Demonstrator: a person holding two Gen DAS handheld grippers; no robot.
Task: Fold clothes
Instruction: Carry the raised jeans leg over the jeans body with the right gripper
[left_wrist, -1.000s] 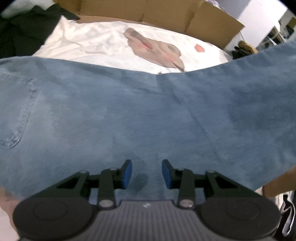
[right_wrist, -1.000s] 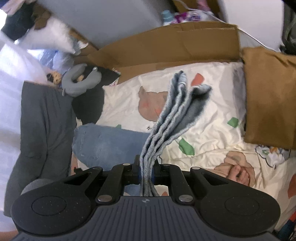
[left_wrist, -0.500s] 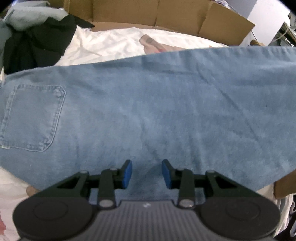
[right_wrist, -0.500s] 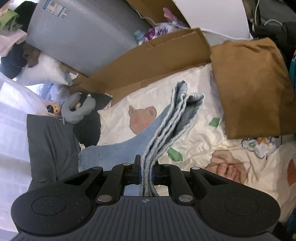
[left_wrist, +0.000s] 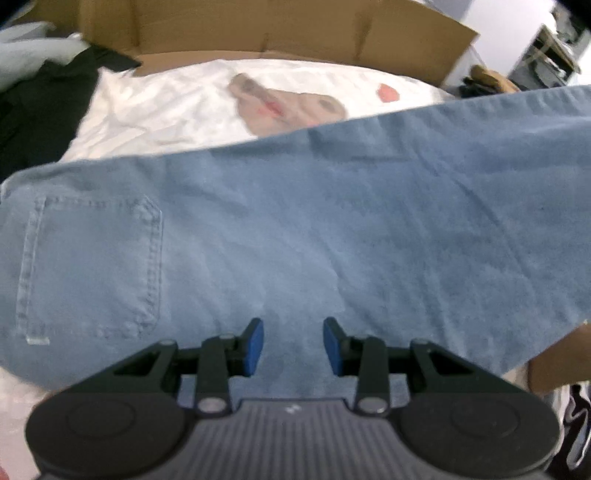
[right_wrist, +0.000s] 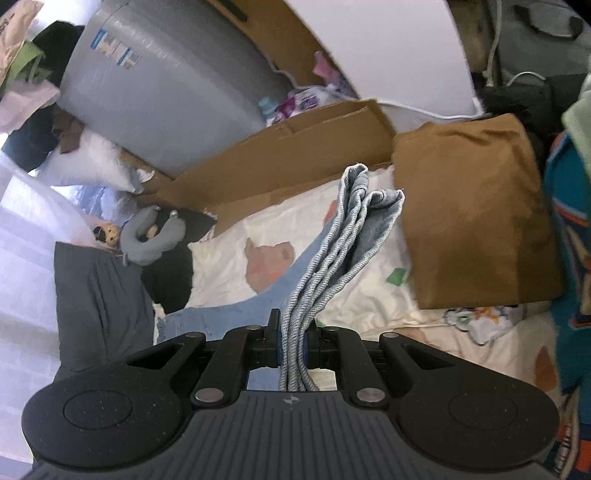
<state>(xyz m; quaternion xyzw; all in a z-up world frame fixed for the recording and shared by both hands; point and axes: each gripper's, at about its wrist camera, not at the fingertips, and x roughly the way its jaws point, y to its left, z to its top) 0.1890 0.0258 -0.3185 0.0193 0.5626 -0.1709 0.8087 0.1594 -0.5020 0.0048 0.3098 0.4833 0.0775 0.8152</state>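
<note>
Jeans (left_wrist: 314, 236) stretched beneath spread, empty left claw (left_wrist: 293, 345); bunched legs pinched in right claw (right_wrist: 293, 345). Cardboard box (right_wrist: 295, 155) ahead, contents unclear. Brown cushion (right_wrist: 476, 210) larger than before.

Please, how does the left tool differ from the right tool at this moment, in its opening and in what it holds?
The left tool stands open, blue pads apart; the right tool is shut. The left tool holds nothing and the jeans lie spread beyond it, while the right tool clamps a bunched end of the jeans. Both are black, with blue pads.
</note>
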